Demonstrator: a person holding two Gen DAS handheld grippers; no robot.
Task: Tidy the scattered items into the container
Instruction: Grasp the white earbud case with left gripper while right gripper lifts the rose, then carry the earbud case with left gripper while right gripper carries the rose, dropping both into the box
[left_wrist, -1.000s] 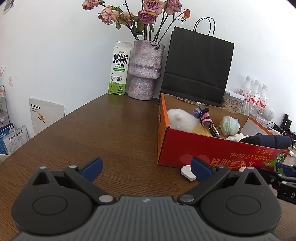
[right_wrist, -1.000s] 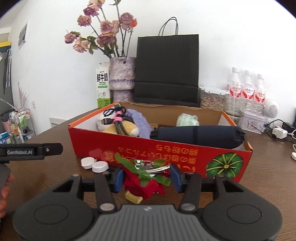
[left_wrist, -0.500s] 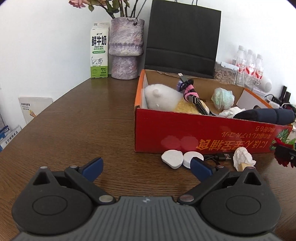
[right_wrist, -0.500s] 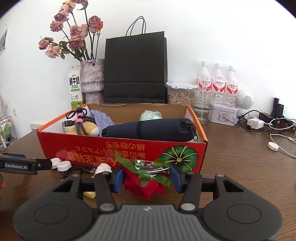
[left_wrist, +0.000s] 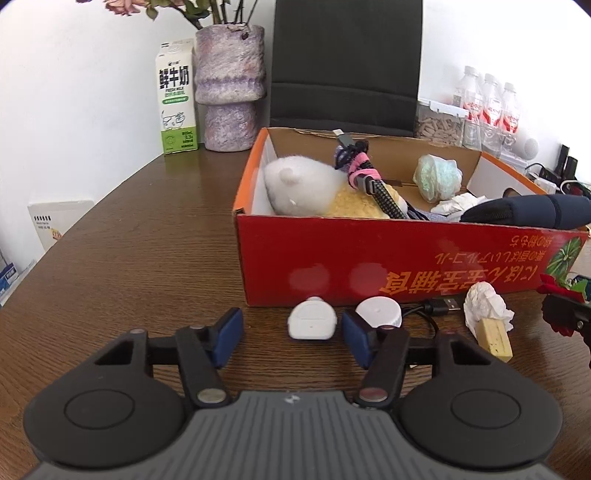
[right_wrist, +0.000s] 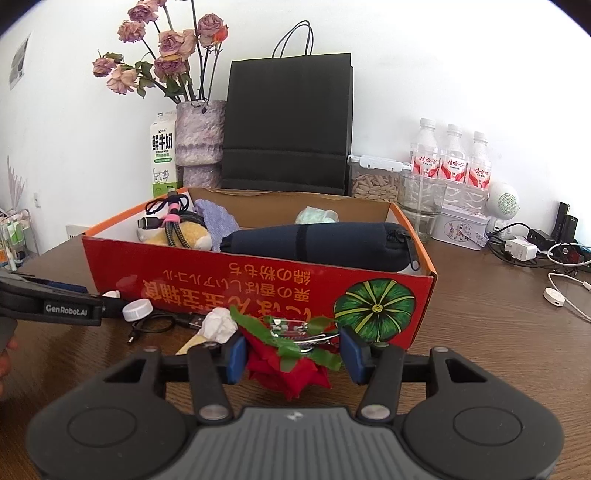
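The brown wooden counter (left_wrist: 140, 258) carries a red cardboard box (left_wrist: 369, 258) that already holds a plush toy (left_wrist: 306, 188), a bundled cable (left_wrist: 365, 173), a dark zip pouch (right_wrist: 314, 243) and some crumpled bits, while the leftovers lie along its near wall. The left hand-held gripper (left_wrist: 291, 334) sits low just in front of them with its jaws closing; a white rounded-square case (left_wrist: 312, 324) lies between the blue pads, nearer the right one, and neither pad presses on it yet. A round white cap (left_wrist: 380, 312) rests just behind the right pad, so to my eye the thing to do well here is centre the case before the jaws meet, or the cap may get nudged or pinched along with it. Beside those lie a thin black cable (left_wrist: 439, 308) and a crumpled white tissue (left_wrist: 484, 302) over a yellow block (left_wrist: 496, 338). The right hand-held gripper (right_wrist: 293, 354) is clamped on a red fabric rose with green leaves and a metal clip (right_wrist: 291, 365), hanging just in front of the box wall; it looks ready to lift over the rim and drop into the free space by the pouch.
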